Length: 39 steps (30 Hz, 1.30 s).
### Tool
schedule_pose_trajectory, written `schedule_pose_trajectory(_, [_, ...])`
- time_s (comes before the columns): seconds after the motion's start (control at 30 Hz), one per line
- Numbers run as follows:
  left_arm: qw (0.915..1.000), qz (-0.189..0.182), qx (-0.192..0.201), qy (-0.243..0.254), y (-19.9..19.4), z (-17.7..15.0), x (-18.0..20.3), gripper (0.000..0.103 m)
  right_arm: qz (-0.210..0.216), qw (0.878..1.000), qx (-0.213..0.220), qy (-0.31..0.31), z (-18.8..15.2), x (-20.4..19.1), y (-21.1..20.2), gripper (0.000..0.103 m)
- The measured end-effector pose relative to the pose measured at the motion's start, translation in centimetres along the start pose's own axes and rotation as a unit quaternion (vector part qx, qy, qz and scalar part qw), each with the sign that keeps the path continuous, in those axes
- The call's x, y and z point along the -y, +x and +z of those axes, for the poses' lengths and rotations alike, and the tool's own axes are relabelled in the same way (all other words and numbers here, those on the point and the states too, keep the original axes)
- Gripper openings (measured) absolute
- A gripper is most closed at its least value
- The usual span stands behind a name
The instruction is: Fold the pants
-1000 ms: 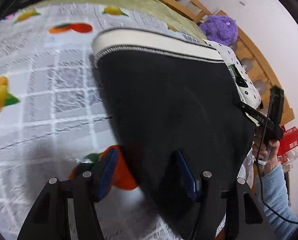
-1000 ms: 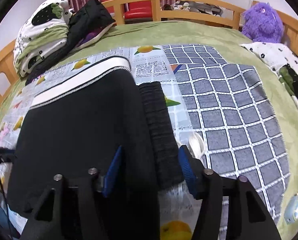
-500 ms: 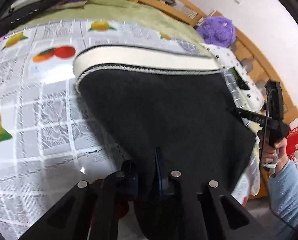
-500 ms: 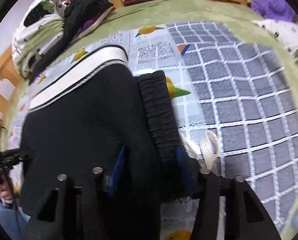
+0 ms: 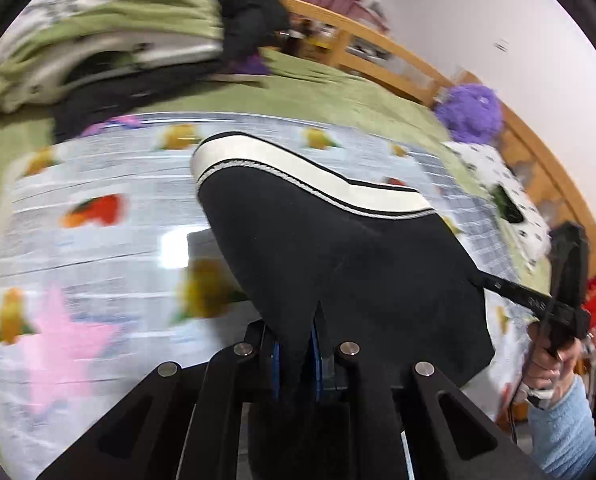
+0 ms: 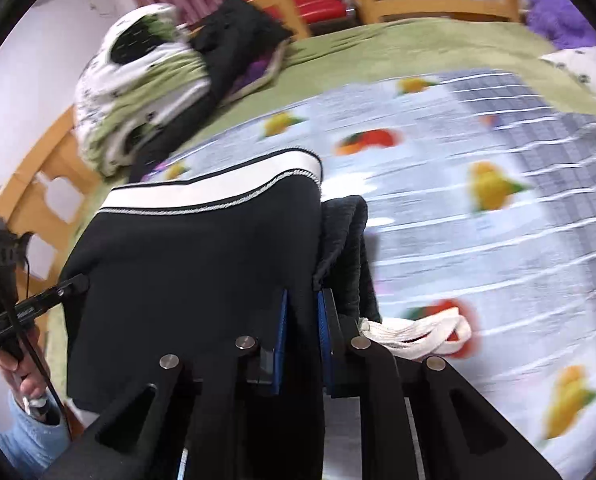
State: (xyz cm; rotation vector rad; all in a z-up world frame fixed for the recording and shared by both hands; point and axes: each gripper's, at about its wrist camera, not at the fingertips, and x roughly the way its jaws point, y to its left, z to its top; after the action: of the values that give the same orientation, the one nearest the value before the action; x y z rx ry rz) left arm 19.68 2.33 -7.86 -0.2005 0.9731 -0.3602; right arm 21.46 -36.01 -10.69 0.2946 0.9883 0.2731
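Black pants (image 5: 337,264) with a white band lifted over the fruit-print sheet (image 5: 98,248), left gripper (image 5: 296,354) pinching one edge, right gripper (image 6: 301,338) pinching the other edge

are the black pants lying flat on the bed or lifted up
Lifted at the near edge: both tools, left and right, pinch the black pants with a white band, raising it.

pants (image 5: 337,264) on fruit-print sheet (image 5: 98,264)
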Motion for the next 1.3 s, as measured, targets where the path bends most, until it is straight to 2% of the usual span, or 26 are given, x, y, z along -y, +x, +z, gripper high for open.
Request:
schedule_pose_trajectory(0.1, [0.9995, 0.017, -0.006, -0.024, -0.2, -0.2, -4.0, 0.011, 0.034, 0.999, -0.003, -0.013, -0.1, -3.6, 2.1, 0.003])
schedule_pose_trajectory(0.23, [0.9986, 0.028, -0.028, -0.036, 1.8, -1.3, -6.7, 0.013, -0.014, 0.997, -0.019, -0.077, -0.6, -7.6, 5.5, 0.004])
schedule_pose_trajectory(0.3, [0.9977, 0.045, -0.04, -0.031, 3.1, -1.9, -6.7, 0.018, -0.031, 0.995, -0.025, -0.087, -0.8, -7.5, 6.4, 0.005])
schedule_pose_trajectory(0.37, [0.996, 0.072, -0.047, -0.021, 3.6, -2.5, -6.7, 0.029, -0.037, 0.994, -0.024, -0.097, -0.9, -7.2, 6.1, 0.016])
schedule_pose_trajectory(0.43, [0.9947, 0.091, -0.046, -0.015, 3.5, -2.9, -6.4, 0.034, -0.036, 0.995, -0.031, -0.087, -1.2, -6.8, 5.4, 0.018])
schedule_pose_trajectory(0.5, [0.995, 0.09, -0.042, -0.012, 2.6, -3.3, -6.4, 0.04, -0.021, 0.996, -0.033, -0.078, -1.5, -6.3, 4.3, 0.019])
schedule_pose_trajectory(0.57, [0.9962, 0.076, -0.034, -0.024, 1.6, -4.0, -6.7, 0.056, -0.014, 0.996, -0.042, -0.08, -2.3, -6.6, 4.2, 0.027])
schedule_pose_trajectory(0.63, [0.9969, 0.063, -0.031, -0.036, 0.6, -4.8, -7.1, 0.057, -0.02, 0.996, -0.051, -0.075, -3.0, -6.6, 5.1, 0.026])
schedule_pose_trajectory(0.67, [0.9968, 0.063, -0.032, -0.038, 0.3, -5.2, -7.0, 0.057, -0.026, 0.996, -0.053, -0.068, -3.3, -6.6, 5.7, 0.022])
schedule_pose_trajectory(0.73, [0.9965, 0.067, -0.029, -0.039, -0.5, -5.8, -6.7, 0.057, -0.027, 0.996, -0.039, -0.071, -3.5, -7.0, 5.5, 0.009])
schedule_pose_trajectory(0.8, [0.9966, 0.07, -0.025, -0.036, -1.6, -6.4, -6.5, 0.057, -0.009, 0.998, -0.016, -0.065, -3.1, -7.2, 4.0, 0.008])
schedule_pose_trajectory(0.83, [0.9966, 0.07, -0.024, -0.035, -2.0, -6.6, -6.4, 0.057, 0.024, 0.998, 0.015, -0.048, -2.6, -7.0, 2.0, 0.008])
schedule_pose_trajectory(0.9, [0.9973, 0.064, -0.018, -0.033, -3.1, -7.0, -6.1, 0.057, 0.035, 0.998, 0.03, -0.042, -2.1, -6.8, 0.5, 0.008])
schedule_pose_trajectory(0.97, [0.9975, 0.062, -0.014, -0.032, -3.7, -7.5, -5.6, 0.057, 0.003, 0.998, 0.021, -0.054, -2.6, -6.5, 1.1, 0.009])
schedule_pose_trajectory(1.03, [0.9974, 0.062, -0.017, -0.032, -3.9, -8.2, -5.2, 0.057, -0.038, 0.997, -0.035, -0.063, -4.0, -5.4, 4.2, 0.017])
schedule_pose_trajectory(1.07, [0.9974, 0.06, -0.02, -0.033, -4.1, -8.6, -5.2, 0.057, -0.046, 0.996, -0.042, -0.064, -4.6, -4.9, 4.8, 0.019])
schedule_pose_trajectory(1.13, [0.9978, 0.053, -0.027, -0.028, -4.5, -10.0, -5.0, 0.057, -0.034, 0.997, -0.039, -0.051, -5.1, -4.2, 3.8, 0.024])
schedule_pose_trajectory(1.23, [0.9983, 0.044, -0.037, -0.012, -5.1, -12.3, -4.4, 0.057, -0.004, 0.998, -0.035, -0.047, -5.6, -4.4, 1.6, 0.025])
schedule_pose_trajectory(1.3, [0.9984, 0.035, -0.044, 0.0, -5.3, -13.8, -3.8, 0.058, 0.002, 0.998, -0.035, -0.059, -6.3, -5.1, 1.0, 0.026])
